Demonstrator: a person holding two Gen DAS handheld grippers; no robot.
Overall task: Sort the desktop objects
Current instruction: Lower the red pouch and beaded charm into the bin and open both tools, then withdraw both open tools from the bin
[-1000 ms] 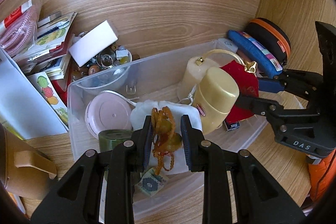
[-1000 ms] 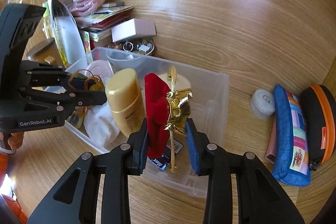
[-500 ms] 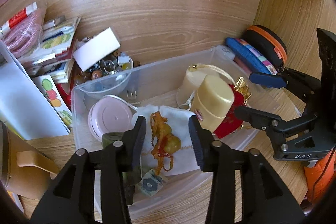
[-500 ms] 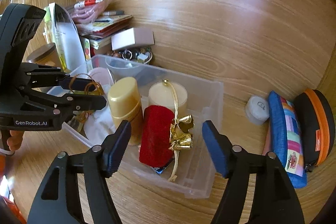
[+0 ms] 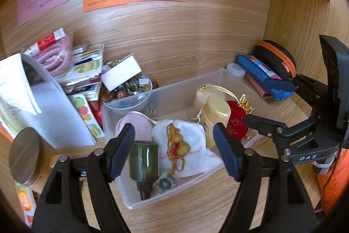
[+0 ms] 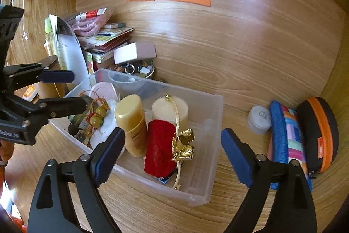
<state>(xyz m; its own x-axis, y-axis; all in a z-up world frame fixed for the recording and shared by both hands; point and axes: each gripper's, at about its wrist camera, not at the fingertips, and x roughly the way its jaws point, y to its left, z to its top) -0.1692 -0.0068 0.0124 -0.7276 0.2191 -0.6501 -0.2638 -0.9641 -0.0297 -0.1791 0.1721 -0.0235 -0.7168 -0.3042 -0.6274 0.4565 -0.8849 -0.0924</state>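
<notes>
Through my left wrist camera, my left fingers [image 5: 172, 150] have just been spreading and now stand released, pressing on nothing. Between and beyond their blue pads lies the orange knotted cord with two yellow-green beads [image 5: 177, 146], resting on a white cloth pouch [image 5: 192, 141] inside the clear plastic bin [image 5: 174, 93] on the wooden desk [image 5: 196, 211]. A dark green glass bottle [image 5: 144, 158] lies just inside my left-side pad. Off to the right my other fingers hover over the bin's far end.

Through my right wrist camera, my right fingers [image 6: 172, 154] have likewise just been opening and grasp nothing. Between them, lower down in the bin, lies the red velvet pouch with a gold ribbon bow [image 6: 160, 150], touching a pale yellow plastic bottle [image 6: 130, 123] at its left and leaning before a cream candle [image 6: 170, 110]. Beyond my right-side pad, a blue patchwork pencil case [image 6: 285, 139] sits on the desk.
</notes>
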